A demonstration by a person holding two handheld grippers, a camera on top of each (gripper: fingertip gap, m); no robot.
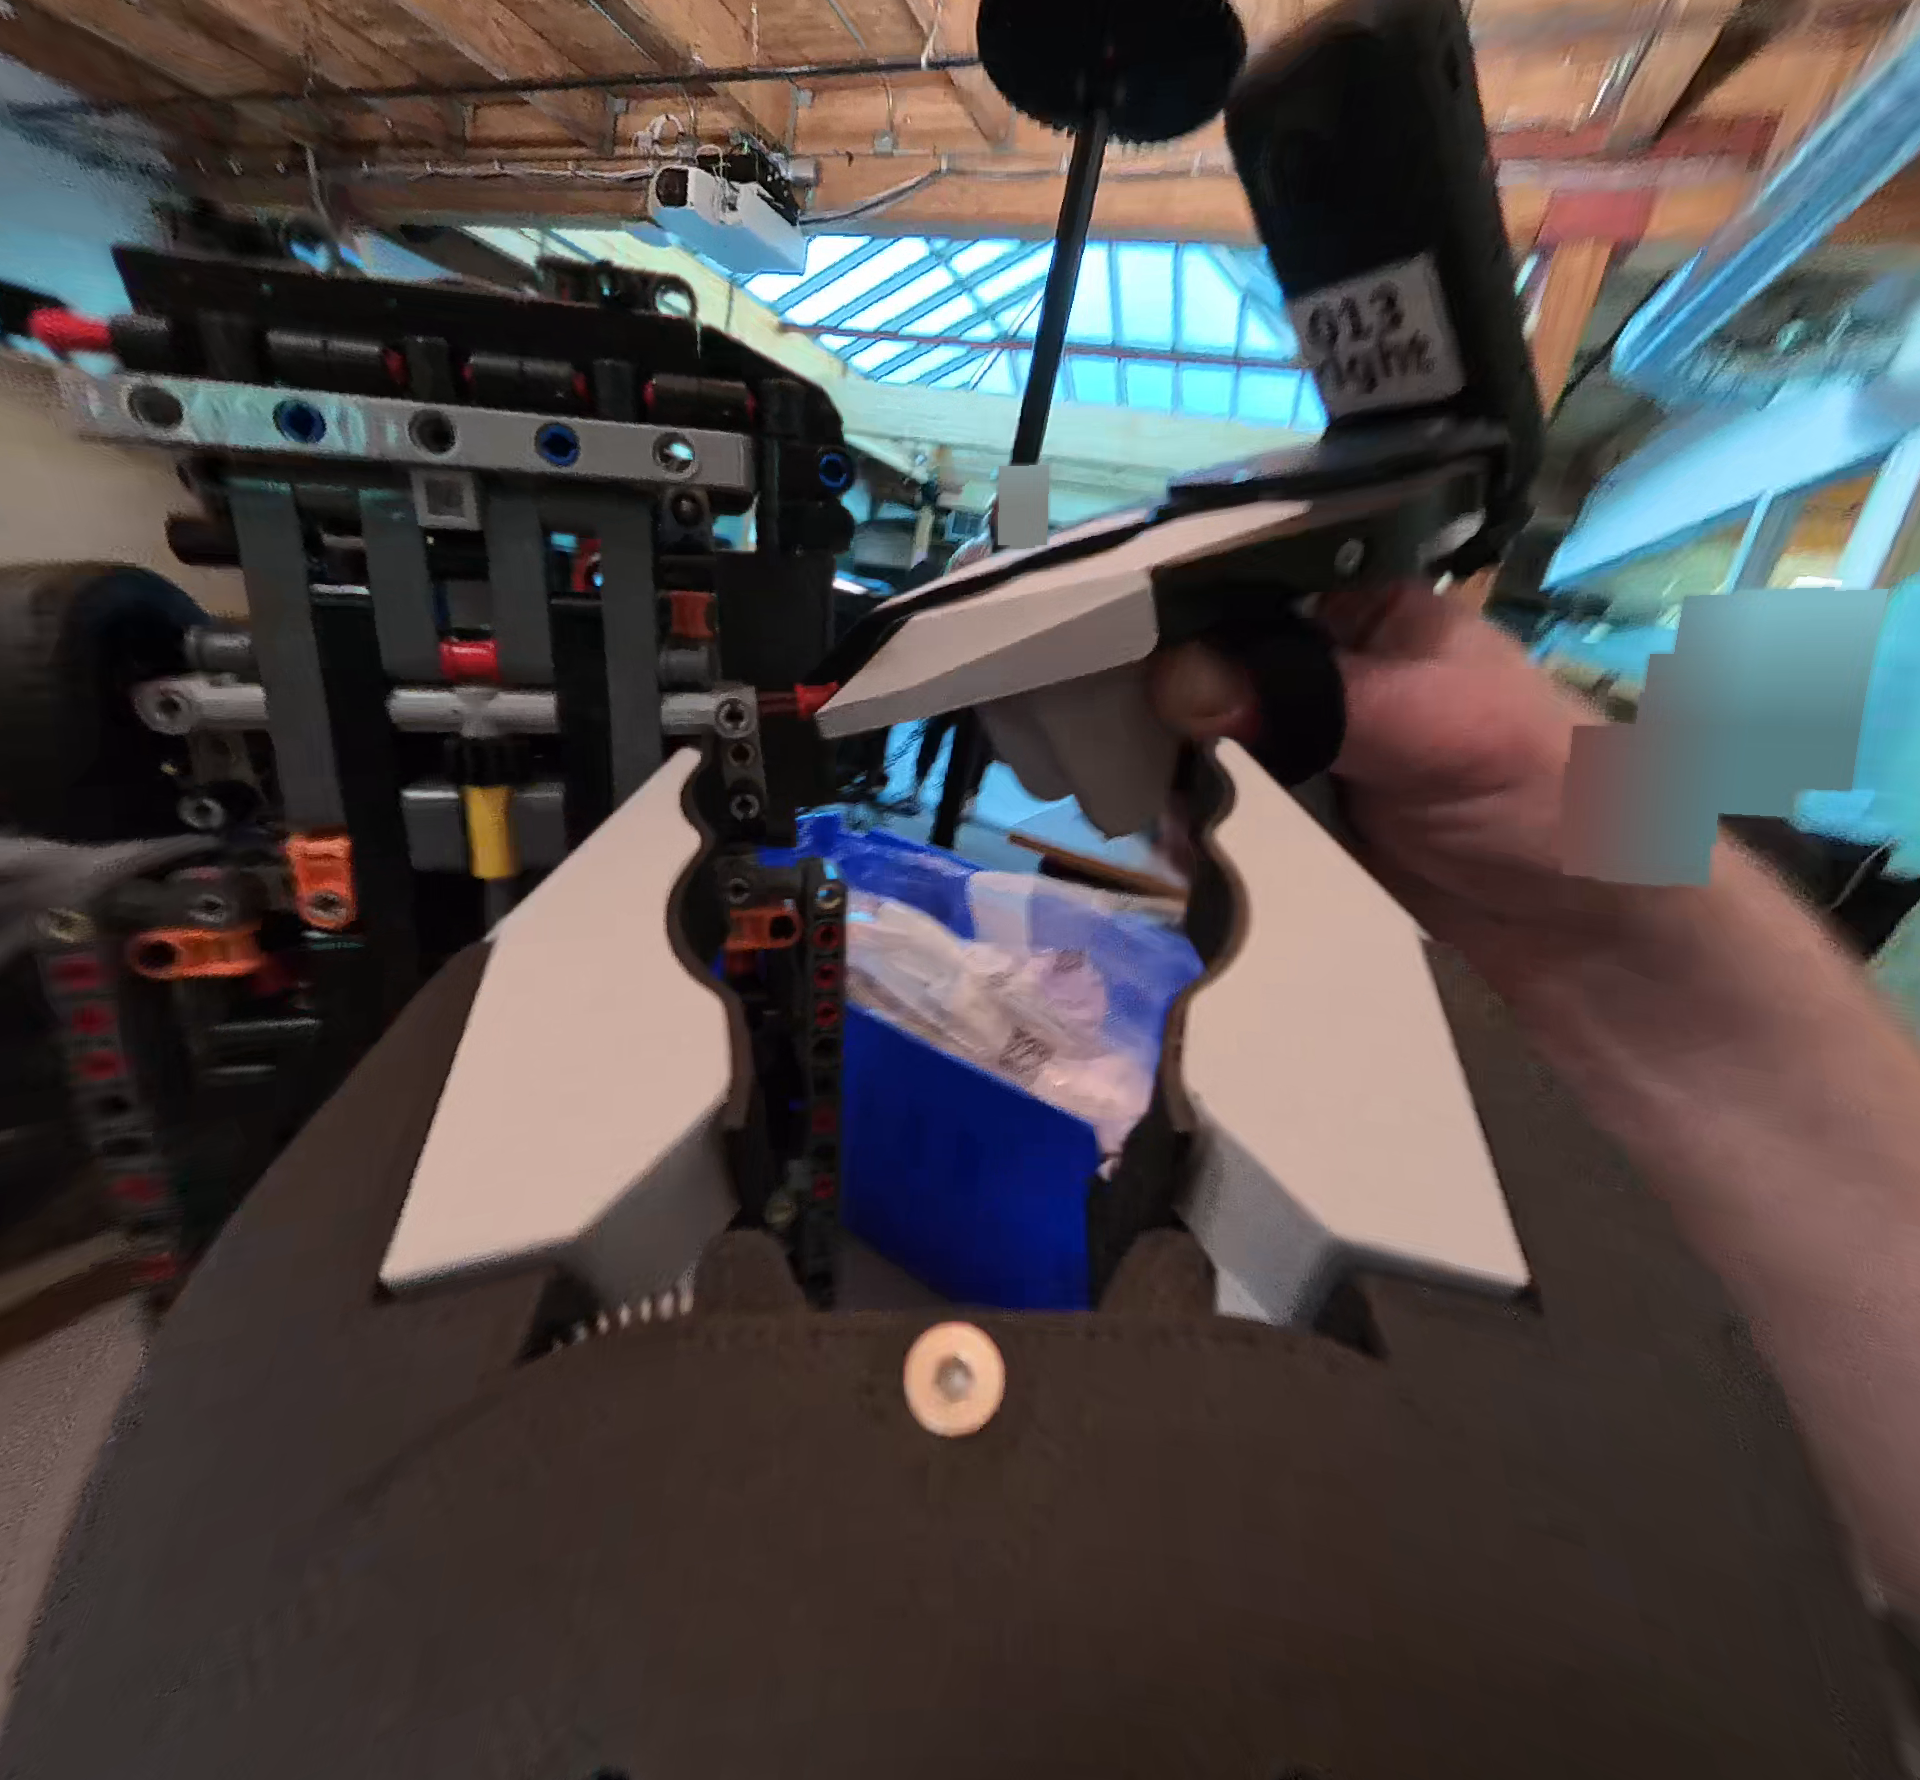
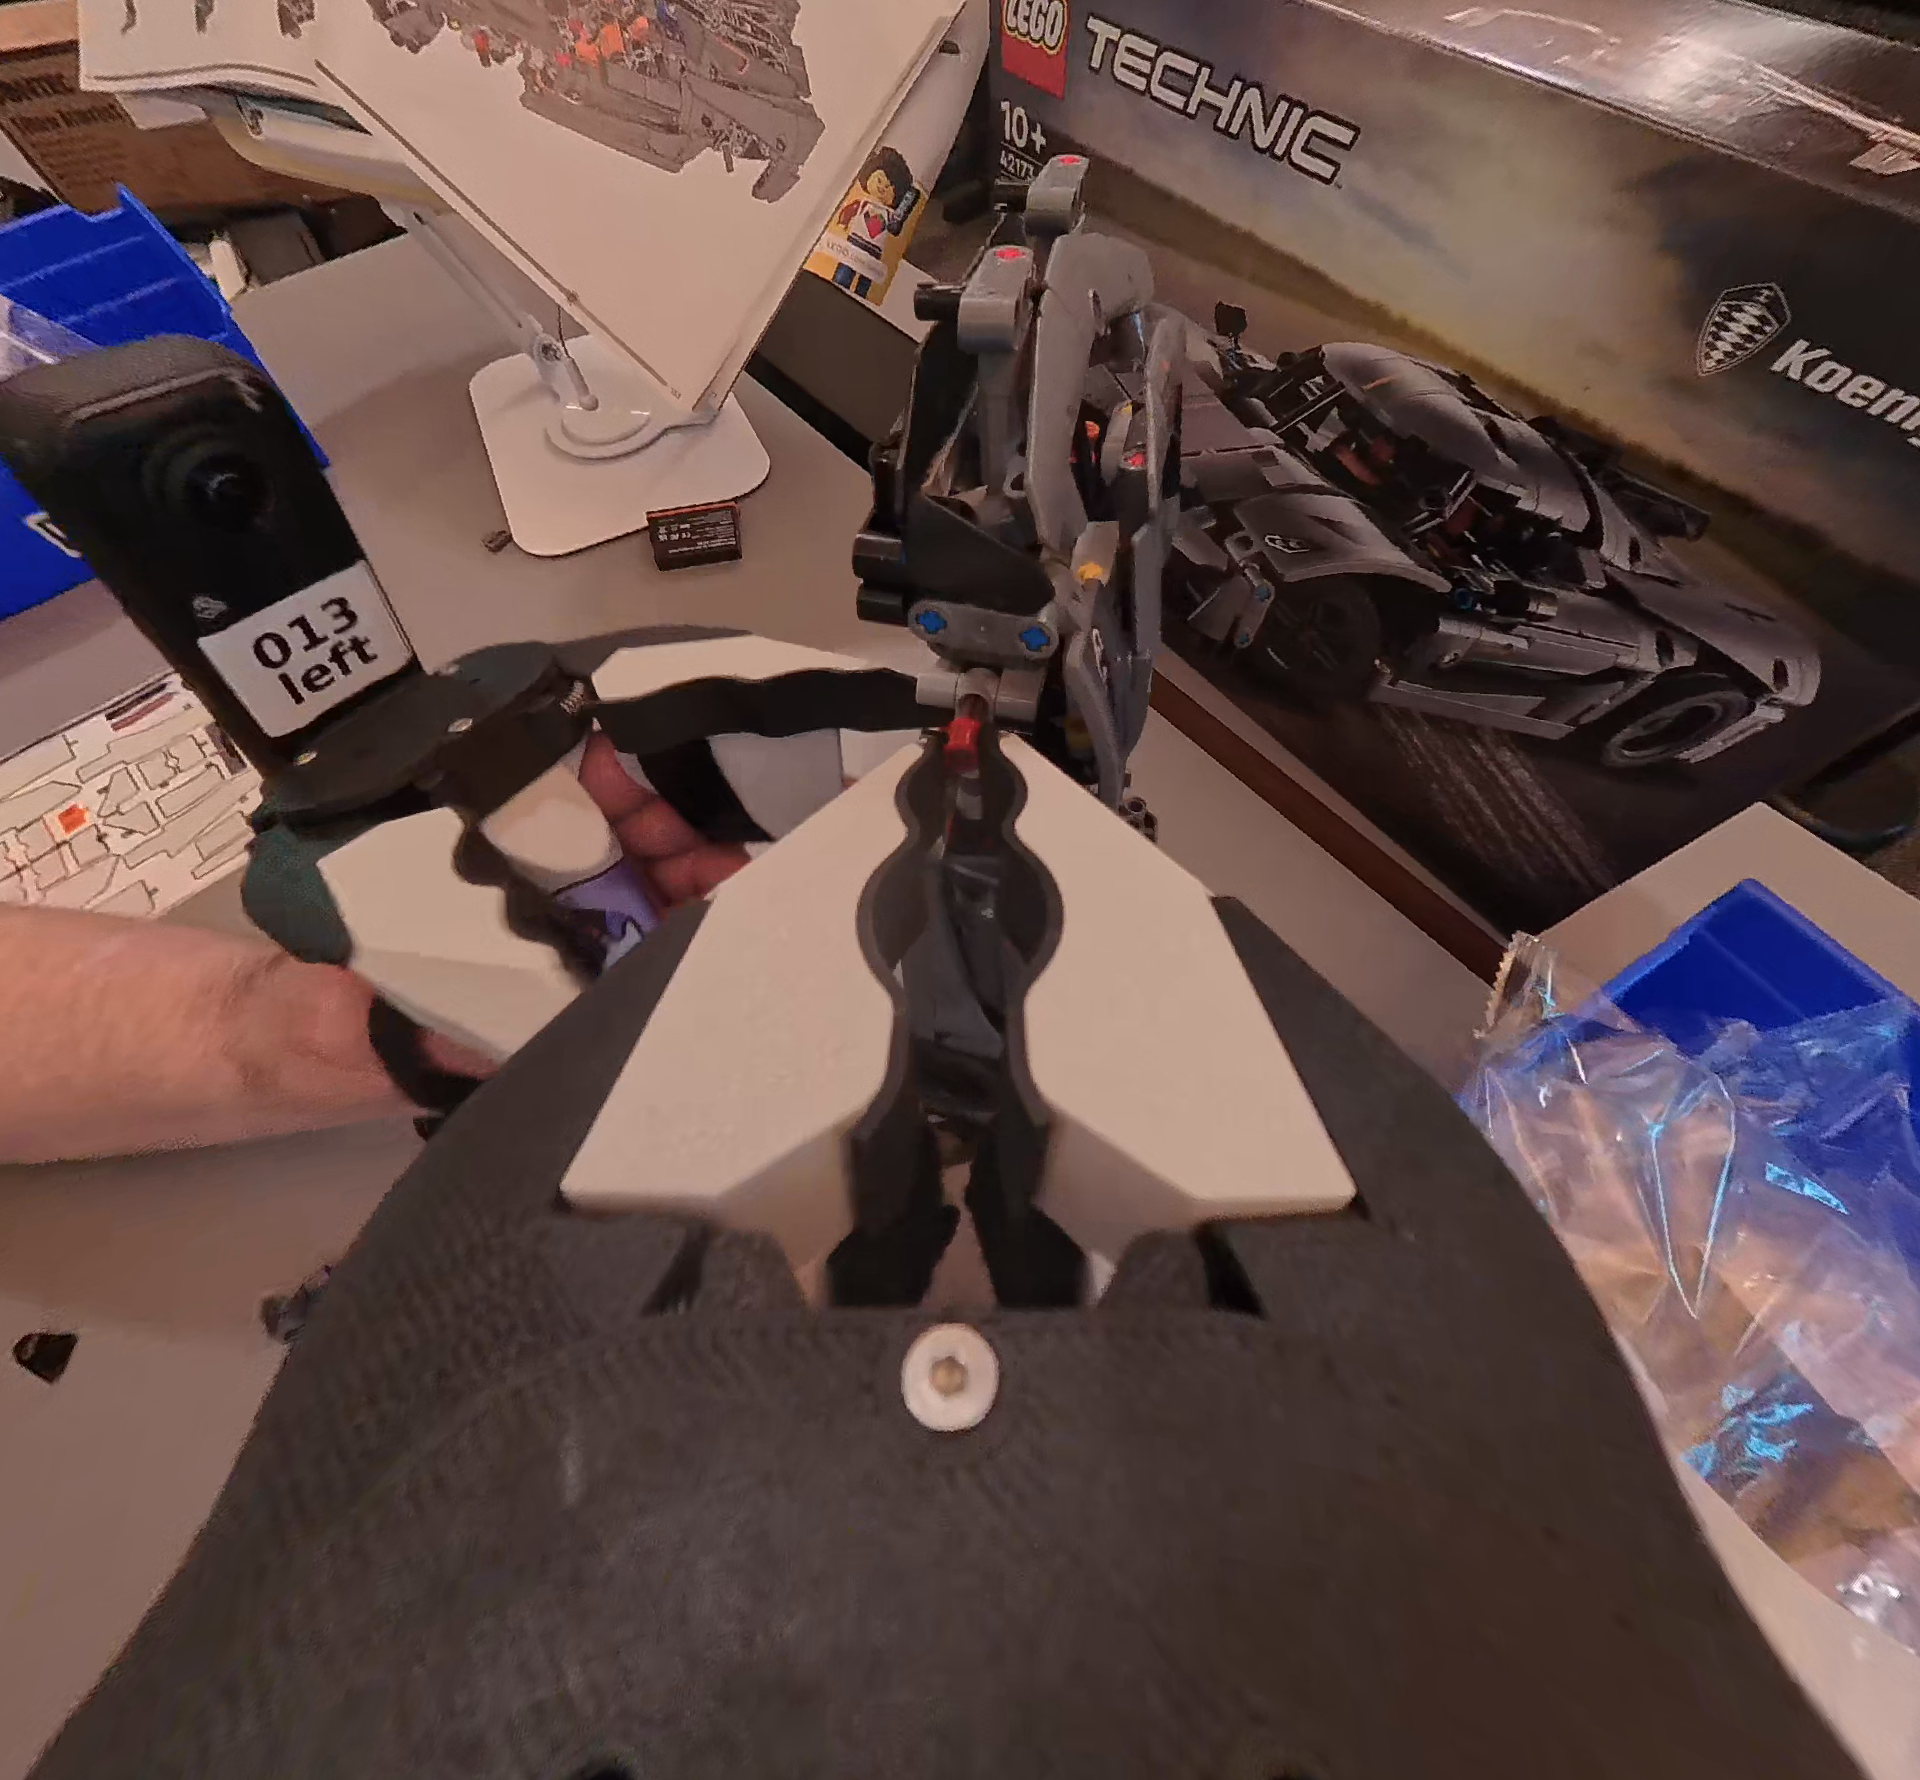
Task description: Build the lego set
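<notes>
Right hand-held gripper [image 2: 961, 754] clenched on red pin [image 2: 958, 738] at upright grey-black lego chassis [image 2: 1023, 483].

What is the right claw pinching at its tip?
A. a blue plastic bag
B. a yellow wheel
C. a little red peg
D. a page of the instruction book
C: in the right wrist view the right claw is closed on a small red plastic peg, poking it at the grey and black half-built model car; the crinkly clear plastic bag lies off to the side, untouched.
</notes>
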